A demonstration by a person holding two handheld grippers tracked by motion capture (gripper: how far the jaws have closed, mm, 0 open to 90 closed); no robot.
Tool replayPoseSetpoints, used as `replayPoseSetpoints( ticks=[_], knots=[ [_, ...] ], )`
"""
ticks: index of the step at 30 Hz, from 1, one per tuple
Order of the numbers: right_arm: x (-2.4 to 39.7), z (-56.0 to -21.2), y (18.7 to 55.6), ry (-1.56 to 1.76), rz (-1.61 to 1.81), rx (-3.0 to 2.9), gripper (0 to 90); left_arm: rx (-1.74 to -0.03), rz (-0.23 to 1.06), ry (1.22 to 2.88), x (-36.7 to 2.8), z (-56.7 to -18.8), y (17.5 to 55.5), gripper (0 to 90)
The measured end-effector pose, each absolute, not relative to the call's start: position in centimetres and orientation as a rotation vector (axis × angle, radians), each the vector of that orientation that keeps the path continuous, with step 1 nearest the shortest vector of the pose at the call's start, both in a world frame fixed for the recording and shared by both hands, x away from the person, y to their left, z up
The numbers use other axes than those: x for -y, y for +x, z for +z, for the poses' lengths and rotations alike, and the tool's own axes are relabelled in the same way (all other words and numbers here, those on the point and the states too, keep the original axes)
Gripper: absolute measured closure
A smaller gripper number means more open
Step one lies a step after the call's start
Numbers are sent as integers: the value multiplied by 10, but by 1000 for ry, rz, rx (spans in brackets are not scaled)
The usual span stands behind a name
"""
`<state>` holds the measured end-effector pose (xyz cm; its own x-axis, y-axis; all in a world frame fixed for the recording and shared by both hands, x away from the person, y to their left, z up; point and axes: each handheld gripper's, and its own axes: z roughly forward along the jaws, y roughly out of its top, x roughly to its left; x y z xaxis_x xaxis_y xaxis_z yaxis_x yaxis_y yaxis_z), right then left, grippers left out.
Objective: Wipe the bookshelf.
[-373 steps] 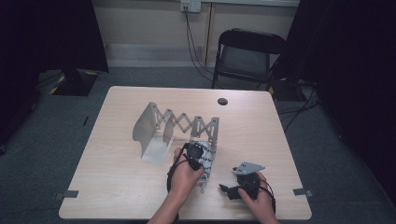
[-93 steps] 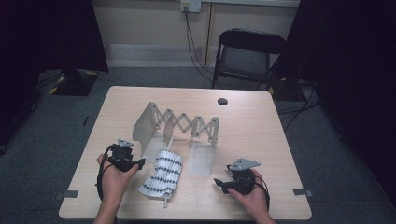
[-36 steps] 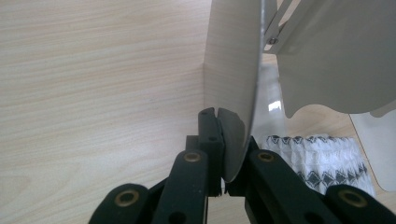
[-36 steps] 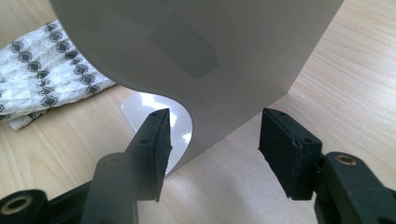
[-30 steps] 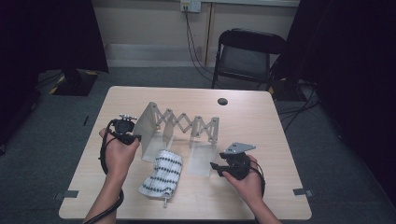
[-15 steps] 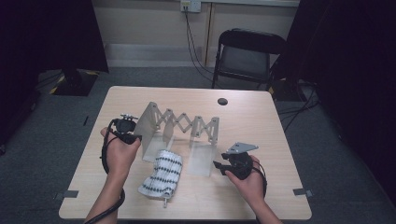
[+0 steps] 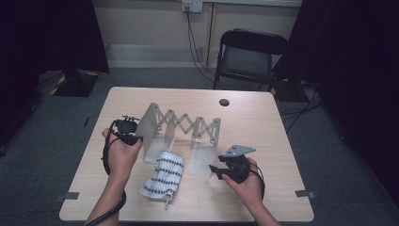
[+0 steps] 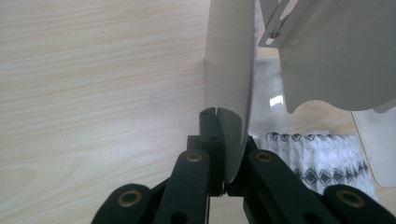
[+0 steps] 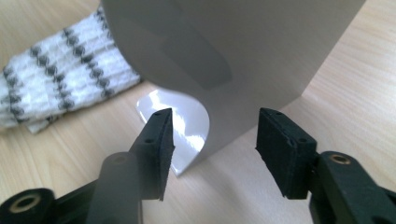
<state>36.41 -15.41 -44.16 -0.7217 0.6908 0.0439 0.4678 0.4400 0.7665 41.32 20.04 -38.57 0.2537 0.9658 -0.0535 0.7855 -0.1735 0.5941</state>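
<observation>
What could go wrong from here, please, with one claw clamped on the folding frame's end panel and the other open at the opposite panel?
1. The right claw is open around the right panel edge; closing off-centre could slip off the thin plate.
2. The left claw pinches only the left panel edge, so pulling may twist the scissor frame.
3. The folded cloth lies close to the panels and could be dragged or caught.

floor: grey carpet (image 7: 329, 155) | black folding chair (image 7: 249, 54) | dark curtains (image 7: 51, 33)
</observation>
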Motion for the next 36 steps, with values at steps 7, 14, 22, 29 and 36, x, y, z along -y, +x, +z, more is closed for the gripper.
replayPoseSetpoints(
  ticks=[7,14,22,29,36],
  knots=[
    [147,-433,367,1023,1111,-2372,445,-1589,456,2021,-200,-385,414,895],
    [162,-428,366,1058,1069,-2345,631,-1591,455,2024,-200,-385,414,896],
    [174,-415,366,1107,1064,-2279,670,-1603,455,2028,-199,-383,415,895],
    [175,-408,368,1108,1039,-2283,789,-1599,468,2024,-196,-383,415,897],
    [177,-405,370,1149,1016,-2171,866,-1606,497,2009,-191,-377,416,900]
  ],
)
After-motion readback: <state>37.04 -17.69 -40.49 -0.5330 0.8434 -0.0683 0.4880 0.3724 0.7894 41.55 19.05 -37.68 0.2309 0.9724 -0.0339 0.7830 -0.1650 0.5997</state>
